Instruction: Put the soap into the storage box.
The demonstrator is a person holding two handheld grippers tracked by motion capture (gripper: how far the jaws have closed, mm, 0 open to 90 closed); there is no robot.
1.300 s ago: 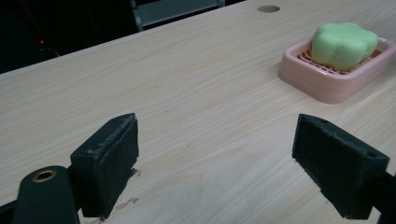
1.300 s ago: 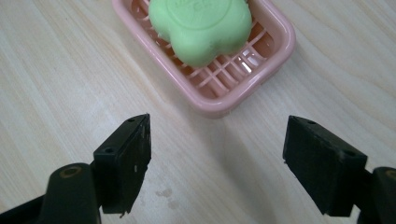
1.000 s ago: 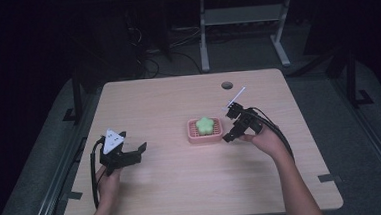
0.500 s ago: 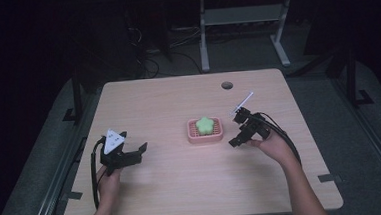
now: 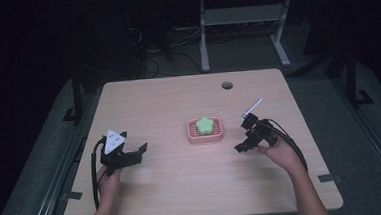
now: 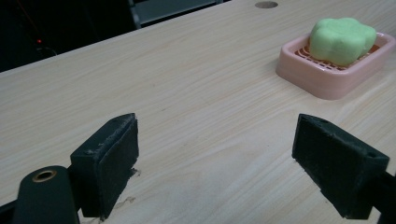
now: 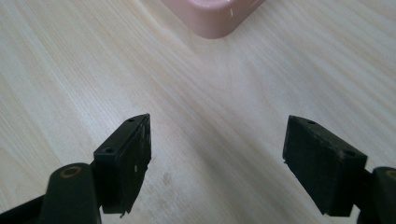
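Observation:
A green flower-shaped soap (image 5: 204, 125) (image 6: 342, 39) lies in a pink dish (image 5: 218, 134) (image 6: 317, 79) at the middle of the wooden table (image 5: 178, 103). My left gripper (image 5: 136, 156) (image 6: 215, 172) rests low at the table's left, open, with bare wood between its jaws, the dish well off to its right. My right gripper (image 5: 244, 134) (image 7: 217, 170) hovers just right of the dish, open and empty. A corner of the dish (image 7: 212, 16) shows beyond its jaws.
A round cable hole (image 5: 226, 85) sits near the table's far edge. A white metal frame (image 5: 238, 19) stands on the dark floor behind the table. Cables trail from both grippers along the forearms.
My right gripper has drawn back from the dish, moving right and toward the near edge. The soap stays in the dish. The left gripper has barely moved.

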